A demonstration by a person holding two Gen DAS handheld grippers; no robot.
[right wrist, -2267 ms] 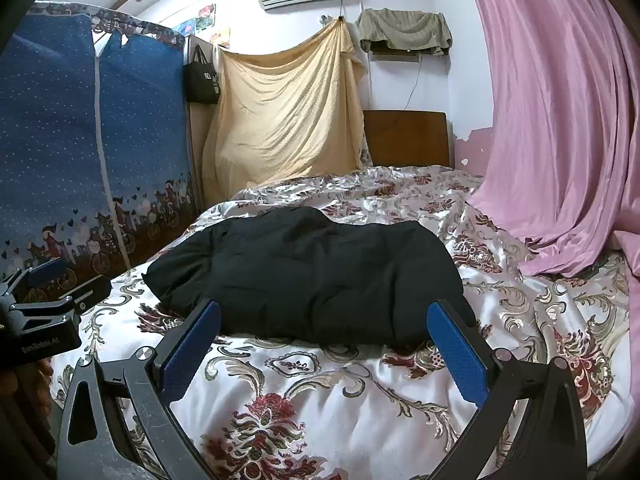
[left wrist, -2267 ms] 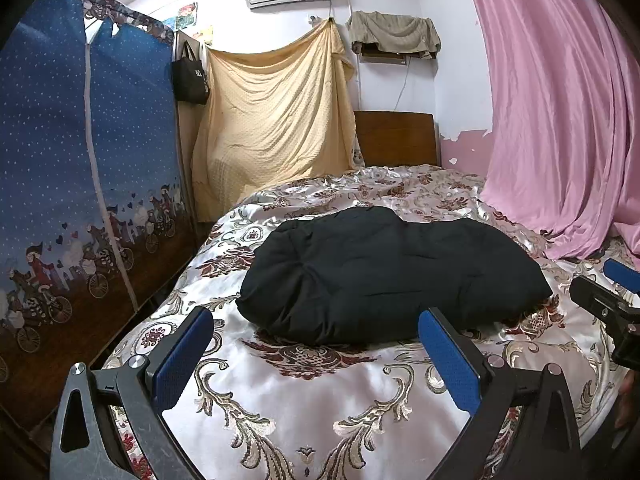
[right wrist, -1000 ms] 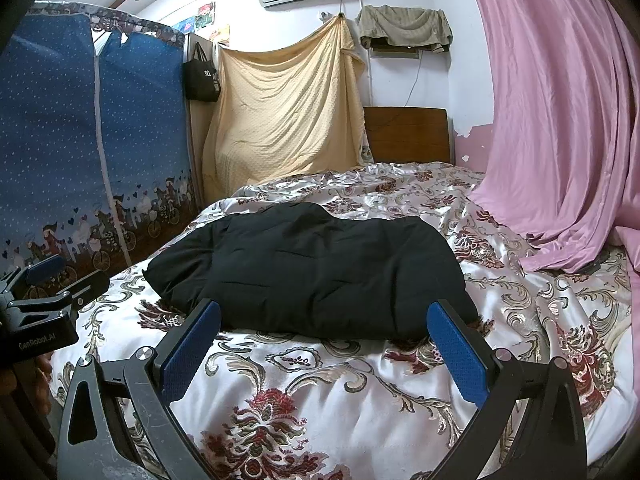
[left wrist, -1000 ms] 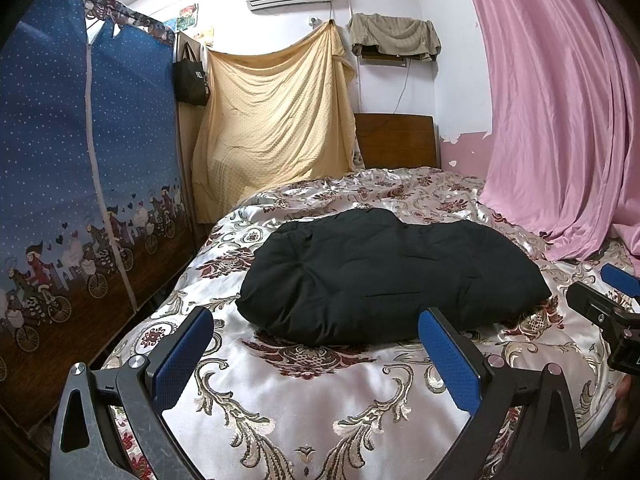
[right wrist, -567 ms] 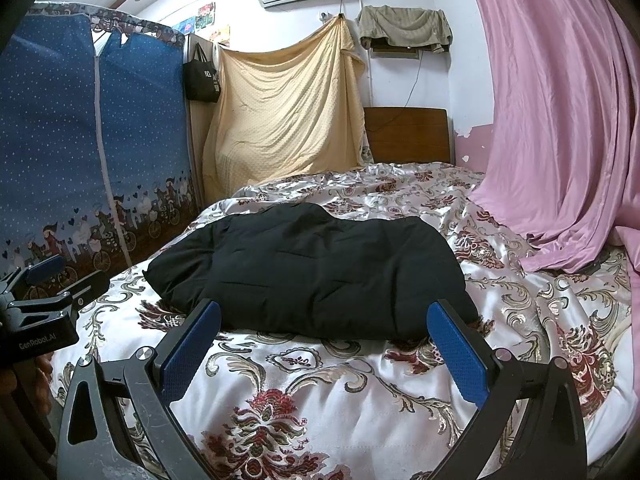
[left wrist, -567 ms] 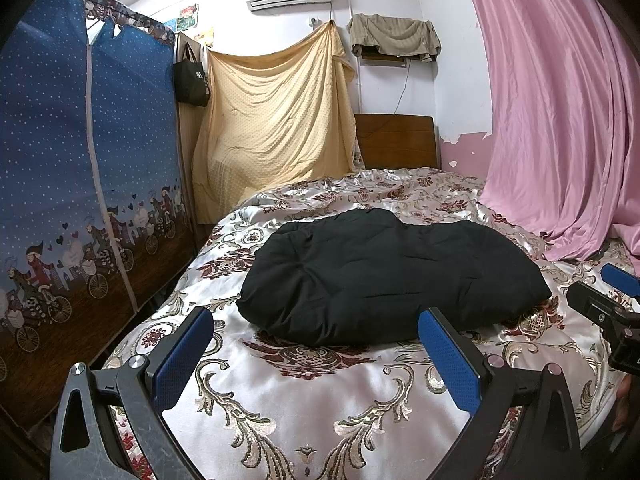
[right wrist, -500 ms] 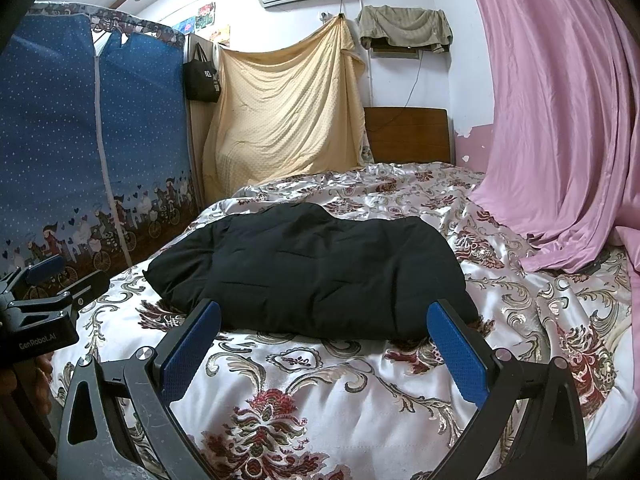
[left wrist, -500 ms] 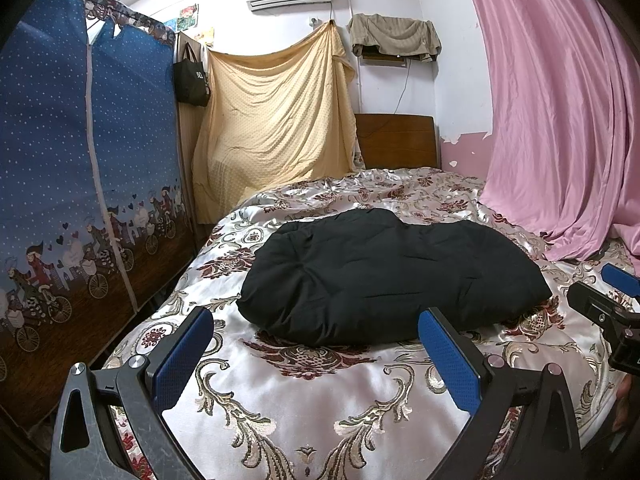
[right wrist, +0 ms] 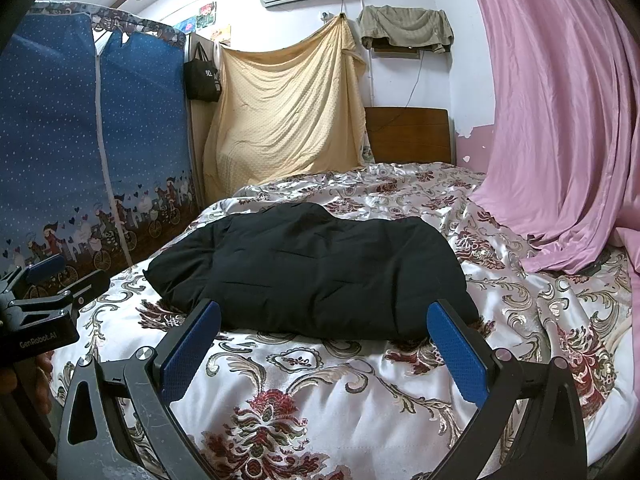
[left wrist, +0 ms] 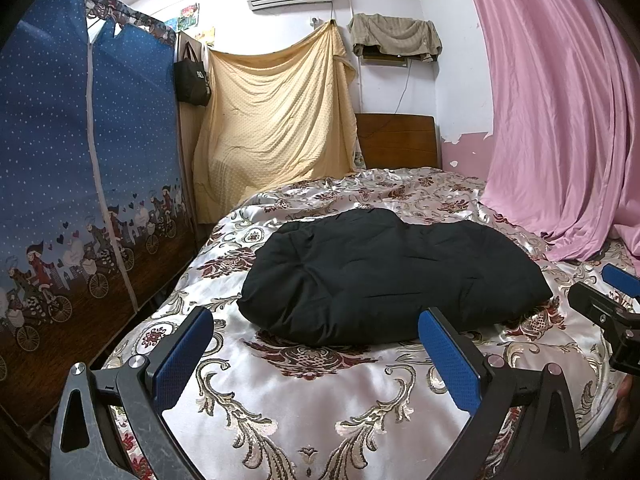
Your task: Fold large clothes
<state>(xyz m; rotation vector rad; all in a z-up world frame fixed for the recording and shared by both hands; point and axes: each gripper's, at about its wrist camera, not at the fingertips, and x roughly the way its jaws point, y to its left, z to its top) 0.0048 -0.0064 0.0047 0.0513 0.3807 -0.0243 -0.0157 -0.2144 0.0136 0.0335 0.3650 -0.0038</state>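
Left hand-held gripper [left wrist: 316,354]: jaws spread wide, nothing between the blue pads [left wrist: 448,360]; it hovers above the foot of the bed, short of the garment's near edge and not touching it.
Right hand-held gripper [right wrist: 324,346]: also wide and empty, held level beside the left one; its pads frame the garment's front edge without contact.
Task's thing: a black padded jacket [left wrist: 384,272], quilted and puffy, lies across the middle of the bed in a compact, roughly rectangular bundle, well apart from the pillow end.
Why held so: both tools sit back and apart, which reads as a stand-off pose; judged from the tidy bundle, the folding looks largely done, or a last fold is being sized up.
Why placed so: the bedspread [left wrist: 320,412], a shiny floral satin, gives a broad flat surface, and the jacket sits centred within reach of either side.
Surroundings: a blue fabric wardrobe [left wrist: 72,184] stands to the left, a yellow sheet [left wrist: 276,128] hangs over the far corner, a pink curtain [left wrist: 560,120] drapes onto the bed's right edge, and a wooden headboard [left wrist: 396,140] shows behind.
Hidden or unclear: sleeves, collar and zip cannot be made out, being tucked under or lost in the black fabric; how many layers the bundle holds cannot be told.
Cut off: the person's hands barely show at the frame edges.
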